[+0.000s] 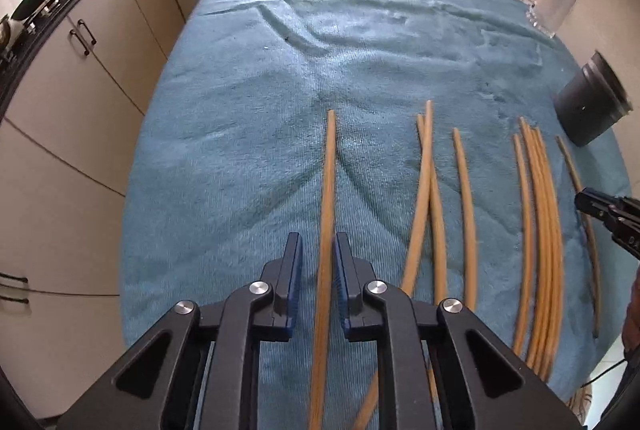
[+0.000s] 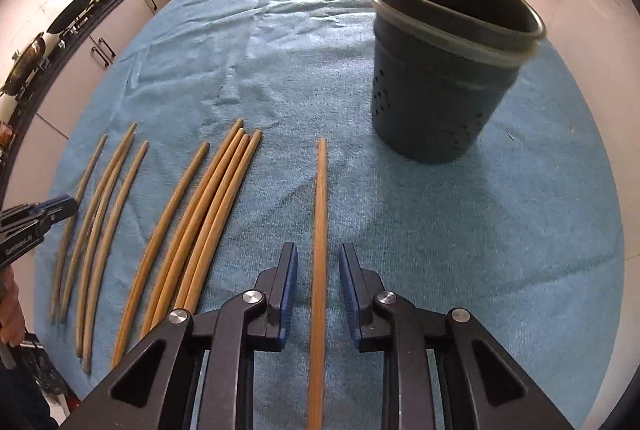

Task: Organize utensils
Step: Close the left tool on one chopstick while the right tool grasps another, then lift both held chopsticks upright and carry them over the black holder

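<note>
1. Wooden chopsticks lie in a loose row on a blue towel (image 2: 400,230) covering the surface, tips pointing toward 12 o'clock in both wrist views.
2. Leftmost chopstick (image 1: 326,230) of the row, left wrist view: it runs up the centre of the frame, between the fingers of the left gripper (image 1: 318,254). Fingers nearly closed; the right pad sits against the stick, while a narrow gap shows on the left side. Firm grip: cannot tell.
3. Rightmost chopstick (image 2: 319,230), right wrist view: it lies apart from the others, between the fingers of the right gripper (image 2: 319,266). Fingers partly open, a clear gap on each side of the stick; pads not touching it.
4. Remaining sticks: a tight bundle (image 2: 208,214) just at 9 o'clock of the rightmost chopstick, then looser ones further toward 9 o'clock.
5. Dark perforated holder (image 2: 436,86) stands upright on the towel at 1 o'clock of the right gripper, well apart from the row.
6. Clear glass mug (image 1: 550,4) at 2 o'clock in the left view, beyond the holder.
7. Background: cream cabinets (image 1: 100,78) under a dark counter carrying pans.
</note>
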Demonstrator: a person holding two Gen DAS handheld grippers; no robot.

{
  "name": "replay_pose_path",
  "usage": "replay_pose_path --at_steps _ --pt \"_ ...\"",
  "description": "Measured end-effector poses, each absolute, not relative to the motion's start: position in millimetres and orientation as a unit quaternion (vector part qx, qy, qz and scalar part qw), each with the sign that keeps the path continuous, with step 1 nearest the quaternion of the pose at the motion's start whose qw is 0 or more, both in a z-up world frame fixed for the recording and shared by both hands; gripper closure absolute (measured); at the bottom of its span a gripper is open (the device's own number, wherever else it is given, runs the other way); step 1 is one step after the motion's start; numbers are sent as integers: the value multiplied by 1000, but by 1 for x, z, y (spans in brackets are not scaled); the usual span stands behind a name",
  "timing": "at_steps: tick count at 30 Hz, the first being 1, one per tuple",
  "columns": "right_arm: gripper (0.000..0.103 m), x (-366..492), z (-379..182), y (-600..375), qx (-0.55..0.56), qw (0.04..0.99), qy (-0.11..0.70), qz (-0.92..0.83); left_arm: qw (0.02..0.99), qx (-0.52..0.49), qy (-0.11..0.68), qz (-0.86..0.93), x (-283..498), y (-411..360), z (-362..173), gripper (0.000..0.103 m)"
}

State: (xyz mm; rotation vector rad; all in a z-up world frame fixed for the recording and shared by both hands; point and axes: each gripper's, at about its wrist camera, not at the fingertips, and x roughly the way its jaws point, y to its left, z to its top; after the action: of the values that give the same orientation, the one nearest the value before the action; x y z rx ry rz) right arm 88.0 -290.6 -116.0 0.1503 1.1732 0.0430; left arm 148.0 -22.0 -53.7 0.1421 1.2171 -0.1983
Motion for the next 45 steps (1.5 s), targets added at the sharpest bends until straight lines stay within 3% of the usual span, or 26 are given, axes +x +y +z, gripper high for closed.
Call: replay_pose_path --at_steps 4,6,8,16,32,45 --pt "81 92 -115 -283 46 827 560 8 815 85 568 -81 154 -32 -56 89" --pt "88 94 -115 -277 29 826 563 -1 816 86 566 -79 153 -35 -56 96" --pt "95 94 -115 -273 24 827 561 0 818 85 564 -73 153 -35 -56 96" --pt "95 77 -92 -278 69 848 524 42 848 42 521 -89 133 -25 -24 96" --pt "95 7 4 -272 87 930 347 80 912 15 382 -149 57 -42 92 96" --pt "95 -12 20 -286 97 944 308 74 923 -7 346 -170 54 -63 106 96"
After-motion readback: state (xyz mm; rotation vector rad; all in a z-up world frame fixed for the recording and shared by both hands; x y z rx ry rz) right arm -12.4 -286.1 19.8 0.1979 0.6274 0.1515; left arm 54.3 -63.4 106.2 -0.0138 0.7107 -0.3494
